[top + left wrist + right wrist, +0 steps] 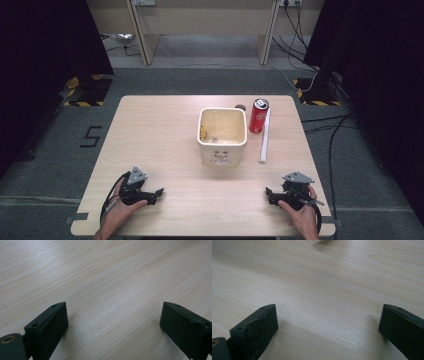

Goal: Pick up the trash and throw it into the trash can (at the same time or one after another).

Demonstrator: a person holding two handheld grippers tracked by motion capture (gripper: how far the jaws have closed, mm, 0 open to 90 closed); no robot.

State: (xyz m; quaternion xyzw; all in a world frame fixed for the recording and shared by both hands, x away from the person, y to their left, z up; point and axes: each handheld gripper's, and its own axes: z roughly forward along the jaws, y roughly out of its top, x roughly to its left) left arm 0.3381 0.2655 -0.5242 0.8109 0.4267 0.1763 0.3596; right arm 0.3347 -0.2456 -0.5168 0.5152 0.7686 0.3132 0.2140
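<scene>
Ahead of my right gripper (271,196) stood the cream bin (222,135) and red can (258,115); both grippers' jaws gaped empty, left gripper (156,195) too, so I judged a slow, square approach best.

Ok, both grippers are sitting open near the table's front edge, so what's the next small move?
Probably ease the right gripper forward toward the red drink can, the nearer side for it. Its jaws stand wide with nothing between them, and the can stands upright right of the cream square tub, with a white stick beside it.
</scene>
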